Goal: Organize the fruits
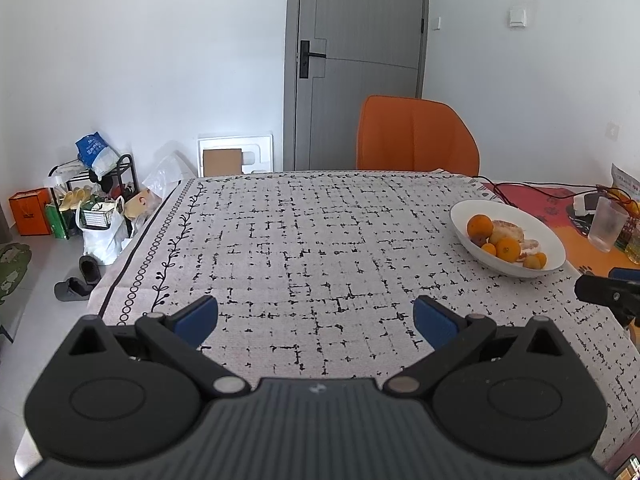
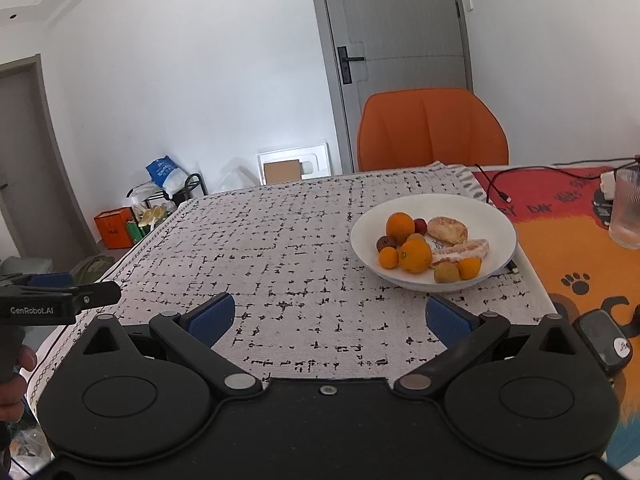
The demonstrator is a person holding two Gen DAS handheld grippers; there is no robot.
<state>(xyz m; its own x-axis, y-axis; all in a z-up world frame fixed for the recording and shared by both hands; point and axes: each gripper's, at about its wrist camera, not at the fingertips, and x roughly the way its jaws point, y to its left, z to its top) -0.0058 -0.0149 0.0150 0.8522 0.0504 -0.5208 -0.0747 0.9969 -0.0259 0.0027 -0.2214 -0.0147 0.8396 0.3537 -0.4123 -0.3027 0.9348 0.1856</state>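
Note:
A white bowl (image 2: 496, 216) stands on the patterned tablecloth (image 2: 280, 240) and holds several oranges (image 2: 415, 255), peeled citrus segments (image 2: 448, 230), small dark red fruits (image 2: 386, 243) and a brownish-green fruit (image 2: 446, 272). The bowl also shows in the left wrist view (image 1: 472, 210), at the right. My right gripper (image 2: 331, 318) is open and empty, just in front of the bowl. My left gripper (image 1: 316, 316) is open and empty over bare cloth, left of the bowl. Each gripper appears at the edge of the other's view: the right one (image 1: 608, 294), the left one (image 2: 60, 298).
An orange chair (image 2: 432, 132) stands behind the table's far edge. A ribbed glass (image 2: 626, 208) and a black cable (image 2: 496, 188) lie on the orange-red mat (image 2: 572, 248) at the right. A small dark device (image 2: 604, 340) lies near my right gripper. Bags and a shoe rack (image 1: 92, 200) stand on the floor at left.

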